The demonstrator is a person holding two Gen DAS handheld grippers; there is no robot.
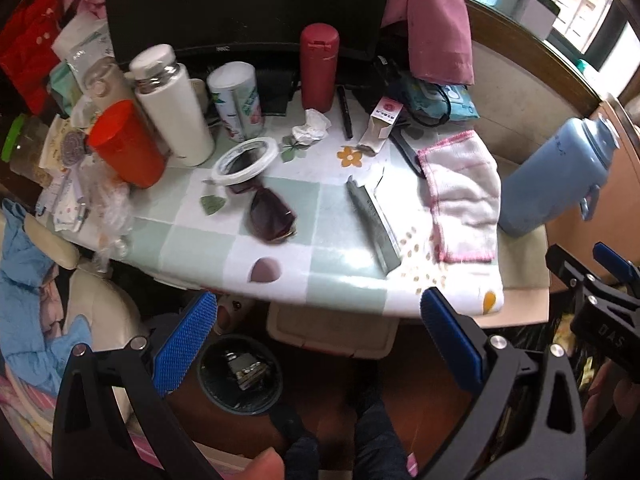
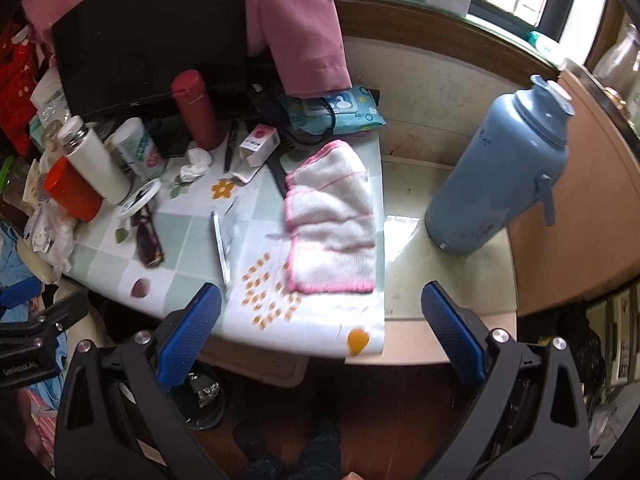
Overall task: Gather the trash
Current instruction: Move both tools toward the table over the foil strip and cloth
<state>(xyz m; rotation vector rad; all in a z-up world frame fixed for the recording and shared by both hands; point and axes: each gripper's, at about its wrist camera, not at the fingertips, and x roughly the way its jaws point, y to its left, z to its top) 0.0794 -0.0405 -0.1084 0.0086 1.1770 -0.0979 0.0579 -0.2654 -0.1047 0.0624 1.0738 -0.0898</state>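
Observation:
A crumpled white tissue [image 1: 312,126] [image 2: 198,162] lies on the checkered tablecloth by the dark red flask [image 1: 319,66]. To its right is an opened small carton [image 1: 380,124] [image 2: 258,146]. A silvery flat wrapper [image 1: 374,220] [image 2: 222,240] lies nearer the front edge. A black trash bin [image 1: 240,372] [image 2: 202,396] stands on the floor under the table with a shiny scrap inside. My left gripper [image 1: 316,320] hangs open below the table's front edge, above the bin. My right gripper [image 2: 320,312] is open and empty at the front edge, near the pink-edged towel [image 2: 332,220].
Sunglasses [image 1: 268,216], a tape roll [image 1: 245,159], a white bottle [image 1: 176,108], an orange cup [image 1: 124,144] and a tin [image 1: 238,100] crowd the left. A blue thermos [image 2: 500,176] stands right. A monitor [image 1: 240,4] backs the table. A person's feet are on the floor.

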